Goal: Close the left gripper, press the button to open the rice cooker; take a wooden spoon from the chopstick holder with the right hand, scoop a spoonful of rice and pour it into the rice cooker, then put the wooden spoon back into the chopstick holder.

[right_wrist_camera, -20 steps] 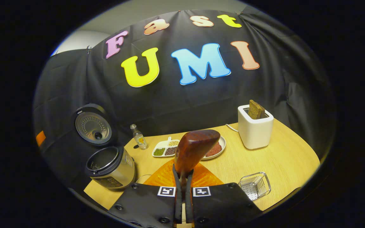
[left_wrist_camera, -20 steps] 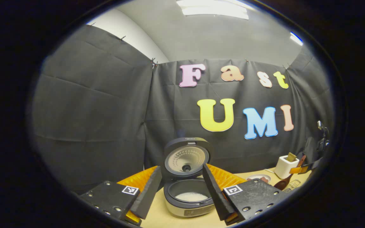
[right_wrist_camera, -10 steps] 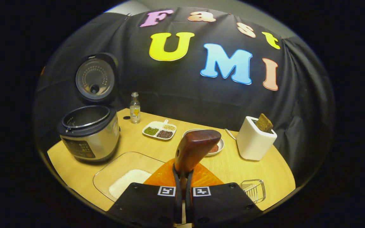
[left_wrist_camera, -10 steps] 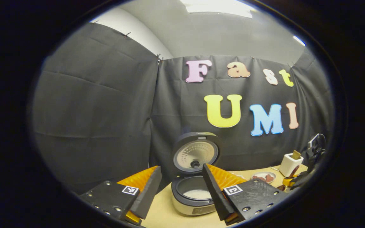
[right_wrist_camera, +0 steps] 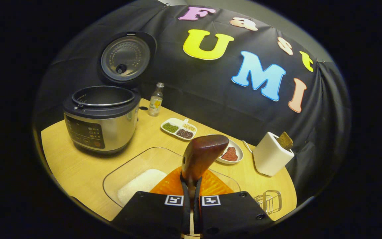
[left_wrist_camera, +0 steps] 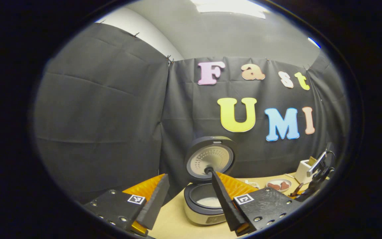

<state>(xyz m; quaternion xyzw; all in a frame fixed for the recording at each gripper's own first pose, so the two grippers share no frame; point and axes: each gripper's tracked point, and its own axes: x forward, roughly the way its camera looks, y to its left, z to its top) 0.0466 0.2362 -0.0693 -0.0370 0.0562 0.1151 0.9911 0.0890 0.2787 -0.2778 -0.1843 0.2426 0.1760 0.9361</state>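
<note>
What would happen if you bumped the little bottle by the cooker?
The bottle would probably tip: it stands tall and narrow on the table. It looks round, so it might then roll. It seems clear like glass, so it could be breakable, though I can't be sure.

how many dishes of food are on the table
3: a divided dish of beans beside the bottle, a plate left of the toaster, a glass tray of rice nearest.

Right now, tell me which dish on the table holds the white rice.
The clear glass tray just ahead of the right gripper holds it. The small divided dish carries green, pale and dark grains; the round plate carries something red.
</note>
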